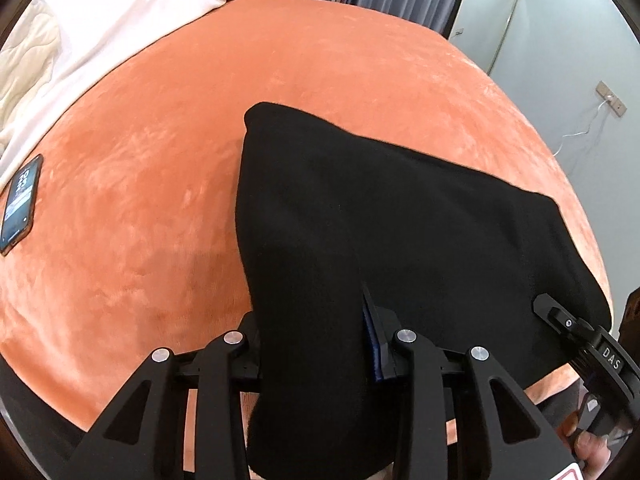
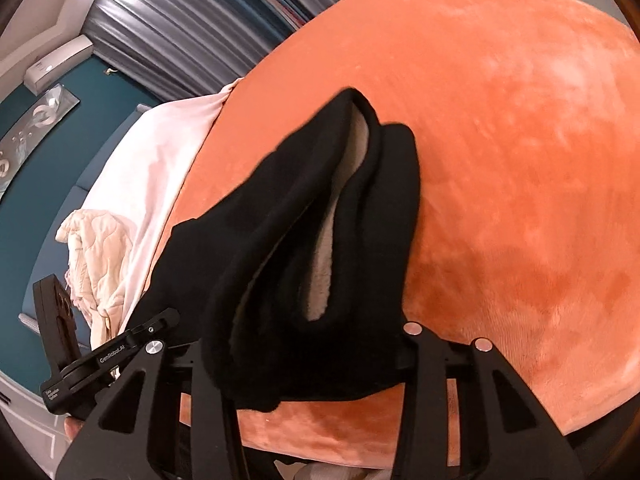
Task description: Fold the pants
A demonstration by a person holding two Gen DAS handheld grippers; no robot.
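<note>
Black pants (image 1: 400,216) on orange blanket (image 1: 160,160), near edge lifted, far end resting on bed. Left gripper (image 1: 316,344) clamped on fabric edge; cloth bunched between jaws. Right gripper (image 2: 304,344) likewise closed on thick fold, pale fleece lining (image 2: 324,264) showing. Fabric judged soft, bulky, moderately heavy, not slippery; droops between holds. Best grip: outer corners of edge, through both layers. Phone (image 1: 20,204) well apart.

A wide bed under a plush orange blanket (image 1: 280,80) fills the room. Past its far edge hang grey pleated curtains (image 2: 168,28). Cream bedding (image 1: 80,28) lies at its head, against a teal wall (image 2: 24,216). A pale wall (image 1: 580,92) with a socket stands beside it.
</note>
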